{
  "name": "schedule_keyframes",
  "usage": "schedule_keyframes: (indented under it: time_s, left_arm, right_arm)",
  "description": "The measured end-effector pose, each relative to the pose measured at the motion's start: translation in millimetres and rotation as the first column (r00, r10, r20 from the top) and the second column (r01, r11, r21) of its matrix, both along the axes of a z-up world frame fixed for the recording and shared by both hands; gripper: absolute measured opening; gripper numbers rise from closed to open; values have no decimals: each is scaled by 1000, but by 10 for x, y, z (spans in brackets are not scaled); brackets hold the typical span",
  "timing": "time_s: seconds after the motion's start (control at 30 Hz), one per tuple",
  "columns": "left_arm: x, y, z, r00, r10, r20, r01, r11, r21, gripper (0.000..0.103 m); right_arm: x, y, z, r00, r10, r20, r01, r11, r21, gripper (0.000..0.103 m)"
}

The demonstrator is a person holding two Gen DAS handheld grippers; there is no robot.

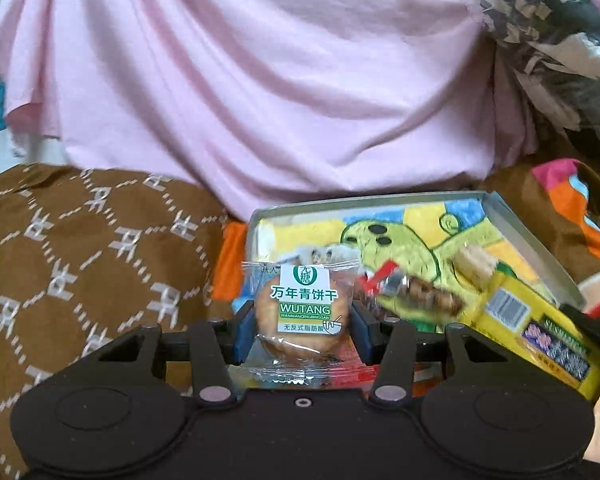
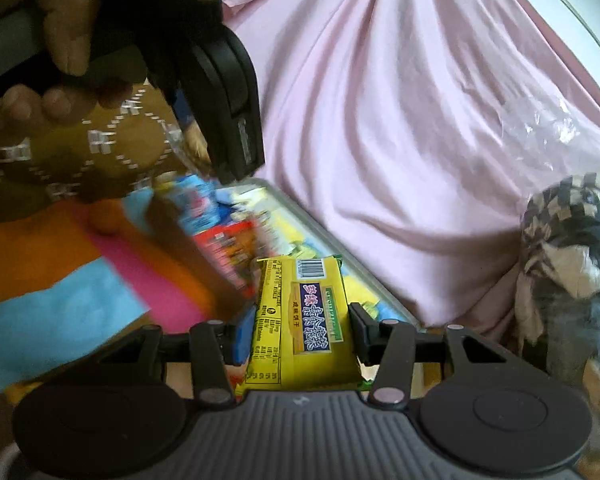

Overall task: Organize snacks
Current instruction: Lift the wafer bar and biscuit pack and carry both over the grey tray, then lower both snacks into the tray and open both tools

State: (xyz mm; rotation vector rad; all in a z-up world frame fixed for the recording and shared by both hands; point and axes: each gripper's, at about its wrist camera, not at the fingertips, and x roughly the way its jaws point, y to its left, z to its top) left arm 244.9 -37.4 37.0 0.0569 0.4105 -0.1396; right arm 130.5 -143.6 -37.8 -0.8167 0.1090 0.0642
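left wrist view: your left gripper (image 1: 303,326) clamps clear-wrapped round biscuit (image 1: 300,312) between its blue pads, packet held upright above near edge of grey tray (image 1: 536,236). tray lined with cartoon print, loose snacks (image 1: 416,292) blurred inside. pink cloth (image 1: 260,80) behind.

right wrist view: your right gripper (image 2: 300,332) grips yellow cracker pack (image 2: 300,320) by its sides, barcode end pointing away, above tray (image 2: 340,256). your left hand (image 2: 40,52) with its gripper sits upper left.

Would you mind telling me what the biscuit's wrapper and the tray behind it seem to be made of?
The biscuit wrapper looks like thin, glossy clear plastic film: the biscuit shows through, and its crimped ends catch glare. The tray seems to be thin, matte grey sheet metal with a folded-up rim, though painted cardboard cannot be ruled out.
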Motion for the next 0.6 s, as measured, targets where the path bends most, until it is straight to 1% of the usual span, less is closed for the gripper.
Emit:
schedule_keyframes:
  time_s: [0.17,0.23,0.33,0.43,0.5,0.6]
  left_arm:
    - [435,-47,43,998,26,-52,-28,999,-27,51]
    - [582,-54,24,997,36,-70,-38,999,-21,51]
    - [769,-67,-22,994,46,-96,-46,999,2,51]
    - [900,-49,-86,988,42,-146,-42,999,1,51]
    - [977,-4,-125,982,24,-187,-29,999,-24,51]
    - [1037,25,-172,977,17,-212,-24,999,-31,51]
  right_arm:
    - [453,-3,161,999,9,45,-6,998,-64,53]
    - [622,44,176,998,19,60,-13,995,-101,53]
    - [872,121,160,998,18,59,-10,990,-138,53]
    - [1055,158,109,999,10,35,-6,991,-134,53]
    - [1144,174,81,1000,4,12,-2,994,-112,53]
    - [1244,196,36,1000,-9,-23,7,997,-82,53]
